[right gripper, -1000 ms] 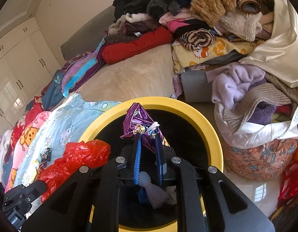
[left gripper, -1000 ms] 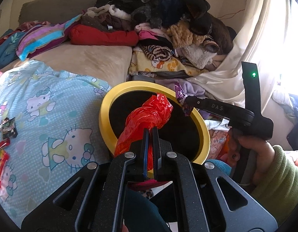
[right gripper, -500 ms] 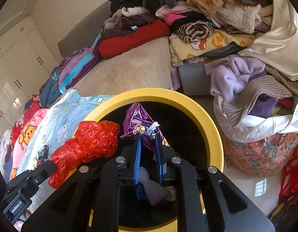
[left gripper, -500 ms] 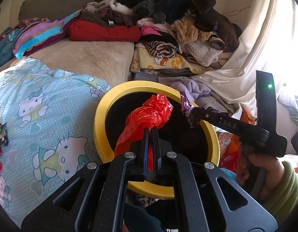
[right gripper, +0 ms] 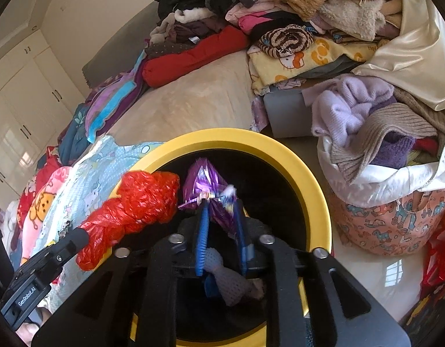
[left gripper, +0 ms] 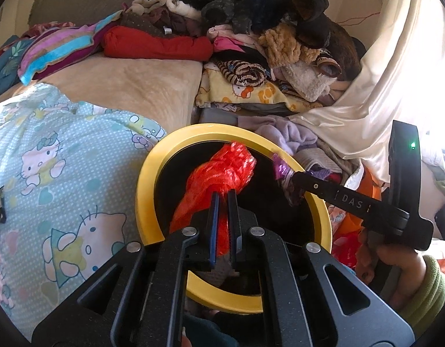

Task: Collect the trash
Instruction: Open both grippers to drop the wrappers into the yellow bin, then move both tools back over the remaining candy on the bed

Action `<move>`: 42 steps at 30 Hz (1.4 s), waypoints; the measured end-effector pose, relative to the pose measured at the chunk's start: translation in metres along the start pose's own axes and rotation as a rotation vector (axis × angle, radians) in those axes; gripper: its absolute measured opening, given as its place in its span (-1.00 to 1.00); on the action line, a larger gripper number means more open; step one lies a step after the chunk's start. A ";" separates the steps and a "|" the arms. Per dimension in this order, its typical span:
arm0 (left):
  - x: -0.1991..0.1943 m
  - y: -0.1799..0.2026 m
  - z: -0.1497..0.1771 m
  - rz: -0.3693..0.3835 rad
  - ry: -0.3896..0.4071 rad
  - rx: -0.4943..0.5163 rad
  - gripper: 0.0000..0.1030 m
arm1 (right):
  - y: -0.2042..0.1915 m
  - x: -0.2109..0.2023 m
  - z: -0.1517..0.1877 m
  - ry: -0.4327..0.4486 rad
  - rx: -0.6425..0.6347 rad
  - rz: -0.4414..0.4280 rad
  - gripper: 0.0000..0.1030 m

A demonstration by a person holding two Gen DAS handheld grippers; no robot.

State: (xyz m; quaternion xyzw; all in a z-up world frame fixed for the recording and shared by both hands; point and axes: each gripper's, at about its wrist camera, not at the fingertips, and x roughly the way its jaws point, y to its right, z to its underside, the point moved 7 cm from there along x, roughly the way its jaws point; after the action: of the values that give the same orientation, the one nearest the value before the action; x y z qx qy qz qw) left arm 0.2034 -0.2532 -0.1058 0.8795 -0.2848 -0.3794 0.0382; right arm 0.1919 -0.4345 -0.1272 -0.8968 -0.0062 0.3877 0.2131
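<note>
We hold both claws over the round bin with the thick yellow rim (right gripper: 306, 173) and black inside, where a pale mesh-textured wad (right gripper: 231, 280) lies. Our left claw (left gripper: 224, 199) is clamped tight on a crinkly red plastic bag (left gripper: 222, 170), twisted into a lumpy roll. Our right claw (right gripper: 221, 211) stands slightly parted, the shiny purple foil wrapper (right gripper: 205, 179) between its blue pads.

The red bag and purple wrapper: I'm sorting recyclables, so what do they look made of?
The red bag looks like thin plastic film: glossy, translucent, tightly crinkled. The purple wrapper looks like metallised foil-type plastic: mirror-like glints and sharp creases. Neither is certain from looks alone.
</note>
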 end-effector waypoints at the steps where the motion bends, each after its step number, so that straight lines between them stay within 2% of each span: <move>1: 0.000 -0.001 0.000 -0.001 0.001 -0.002 -0.88 | 0.000 0.000 0.000 0.001 -0.001 0.000 -0.51; 2: -0.001 -0.002 0.000 0.001 0.002 -0.007 -0.78 | 0.000 0.000 0.000 0.001 -0.001 -0.001 -0.46; 4: -0.003 -0.004 0.000 0.013 0.006 -0.029 -0.14 | -0.001 -0.001 -0.001 0.003 -0.001 0.003 -0.39; 7: -0.010 -0.008 -0.001 0.025 0.027 -0.054 0.13 | 0.000 -0.002 -0.002 0.009 0.011 0.007 -0.17; 13: -0.027 -0.016 -0.003 0.008 0.068 -0.090 0.73 | -0.001 -0.005 -0.003 0.018 0.014 0.015 -0.08; 16: -0.035 -0.019 -0.006 -0.013 0.088 -0.089 0.79 | -0.005 -0.008 -0.004 0.026 0.000 0.021 0.07; 18: -0.040 -0.021 -0.007 -0.028 0.097 -0.089 0.79 | -0.009 -0.010 -0.004 0.036 -0.001 0.017 0.25; 28: -0.065 -0.040 -0.007 -0.103 0.144 -0.106 0.79 | -0.035 -0.018 -0.005 0.054 -0.051 0.009 0.40; 42: -0.109 -0.074 -0.007 -0.176 0.227 -0.145 0.79 | -0.096 -0.027 0.008 0.073 -0.172 -0.036 0.54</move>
State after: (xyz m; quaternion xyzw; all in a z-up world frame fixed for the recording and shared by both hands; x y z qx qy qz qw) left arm 0.1835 -0.1352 -0.0512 0.9332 -0.1722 -0.2992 0.1001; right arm 0.1825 -0.3487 -0.0766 -0.9251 -0.0479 0.3488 0.1425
